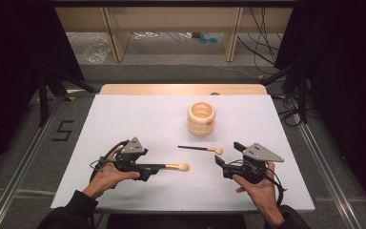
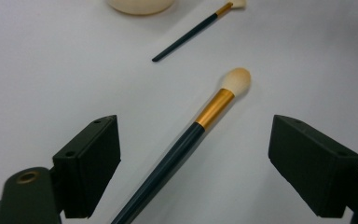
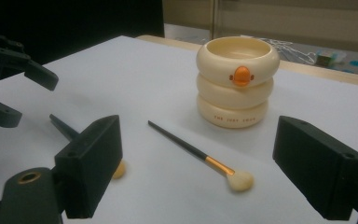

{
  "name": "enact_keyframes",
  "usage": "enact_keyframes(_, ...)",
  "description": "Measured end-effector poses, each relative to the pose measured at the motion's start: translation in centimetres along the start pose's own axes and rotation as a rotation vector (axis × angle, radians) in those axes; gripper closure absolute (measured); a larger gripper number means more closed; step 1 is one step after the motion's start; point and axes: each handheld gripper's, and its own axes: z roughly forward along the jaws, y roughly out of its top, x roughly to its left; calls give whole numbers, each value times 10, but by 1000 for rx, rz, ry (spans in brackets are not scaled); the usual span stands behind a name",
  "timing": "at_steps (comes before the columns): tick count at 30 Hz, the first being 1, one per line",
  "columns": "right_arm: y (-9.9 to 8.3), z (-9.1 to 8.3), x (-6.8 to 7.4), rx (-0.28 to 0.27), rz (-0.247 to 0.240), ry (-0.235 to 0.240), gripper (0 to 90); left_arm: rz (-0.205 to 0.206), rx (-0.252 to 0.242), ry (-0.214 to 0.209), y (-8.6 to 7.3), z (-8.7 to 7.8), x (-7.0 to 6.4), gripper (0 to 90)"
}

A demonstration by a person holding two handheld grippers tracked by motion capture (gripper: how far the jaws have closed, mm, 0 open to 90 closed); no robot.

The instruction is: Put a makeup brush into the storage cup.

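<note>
Both tools released: left tool straddles big brush; cup lettering too blurry to read.

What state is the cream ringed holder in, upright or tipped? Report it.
Upright. The cream ringed holder stands on its base on the white table, its open mouth facing up; both brushes lie outside it.

Left claw jaws spread, low over table, right claw jaws spread, hand-held
</note>
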Motion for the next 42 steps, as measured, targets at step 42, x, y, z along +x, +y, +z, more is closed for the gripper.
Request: enact_keyframes(42, -2, 3, 3, 58, -7, 43, 177, 311, 502, -92, 48, 55, 11, 458)
